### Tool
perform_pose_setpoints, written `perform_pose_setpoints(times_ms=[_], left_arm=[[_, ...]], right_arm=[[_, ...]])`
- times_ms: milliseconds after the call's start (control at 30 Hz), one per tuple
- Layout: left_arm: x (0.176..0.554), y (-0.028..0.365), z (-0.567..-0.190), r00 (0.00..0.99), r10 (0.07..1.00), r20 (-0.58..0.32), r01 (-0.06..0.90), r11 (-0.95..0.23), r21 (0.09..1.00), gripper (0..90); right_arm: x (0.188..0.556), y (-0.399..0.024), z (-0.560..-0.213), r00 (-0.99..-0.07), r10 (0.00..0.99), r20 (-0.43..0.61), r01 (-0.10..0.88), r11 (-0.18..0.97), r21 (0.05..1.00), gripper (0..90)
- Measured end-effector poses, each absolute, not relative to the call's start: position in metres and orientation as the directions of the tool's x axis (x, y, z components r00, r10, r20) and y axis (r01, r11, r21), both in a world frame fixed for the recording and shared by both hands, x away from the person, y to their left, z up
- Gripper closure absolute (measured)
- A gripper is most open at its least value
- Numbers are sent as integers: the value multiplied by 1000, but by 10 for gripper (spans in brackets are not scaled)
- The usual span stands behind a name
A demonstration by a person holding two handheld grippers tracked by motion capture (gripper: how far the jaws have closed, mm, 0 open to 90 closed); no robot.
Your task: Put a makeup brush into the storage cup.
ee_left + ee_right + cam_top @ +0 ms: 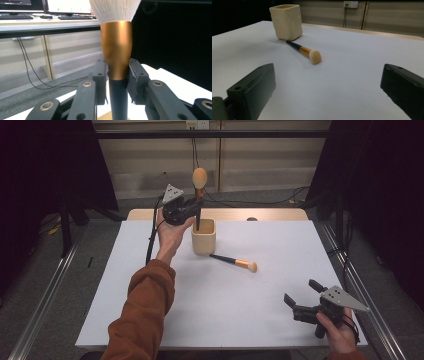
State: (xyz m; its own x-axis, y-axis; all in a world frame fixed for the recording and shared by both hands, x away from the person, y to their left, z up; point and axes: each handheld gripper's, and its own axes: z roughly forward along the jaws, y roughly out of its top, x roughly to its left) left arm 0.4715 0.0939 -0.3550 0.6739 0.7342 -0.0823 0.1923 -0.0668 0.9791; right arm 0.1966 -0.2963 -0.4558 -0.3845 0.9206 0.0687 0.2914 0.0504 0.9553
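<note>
- Brush (199, 185) held upright in the left claw (192, 210) at upper centre of the high view, jaws clamped at the base of its gold ferrule (117, 50); handle tip dips into the cream cup (204, 236)
- Step, as I judge it: dropping this brush into the cup; next move calls for lowering straight, then releasing
- Long axis vertical, bristles up
- Second brush (234, 262) lies on the bench (250, 310), bristles toward lower right
- Right claw (305, 297) wide, empty, at lower right
</note>
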Motion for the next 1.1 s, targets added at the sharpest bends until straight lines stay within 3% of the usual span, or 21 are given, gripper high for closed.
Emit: perform_pose_setpoints(times_ms=[1100], left_arm=[[469,92,-397,687,723,-75,226,-114,967,711]], right_arm=[[197,-297,-456,-385,920,73,293,47,955,0]])
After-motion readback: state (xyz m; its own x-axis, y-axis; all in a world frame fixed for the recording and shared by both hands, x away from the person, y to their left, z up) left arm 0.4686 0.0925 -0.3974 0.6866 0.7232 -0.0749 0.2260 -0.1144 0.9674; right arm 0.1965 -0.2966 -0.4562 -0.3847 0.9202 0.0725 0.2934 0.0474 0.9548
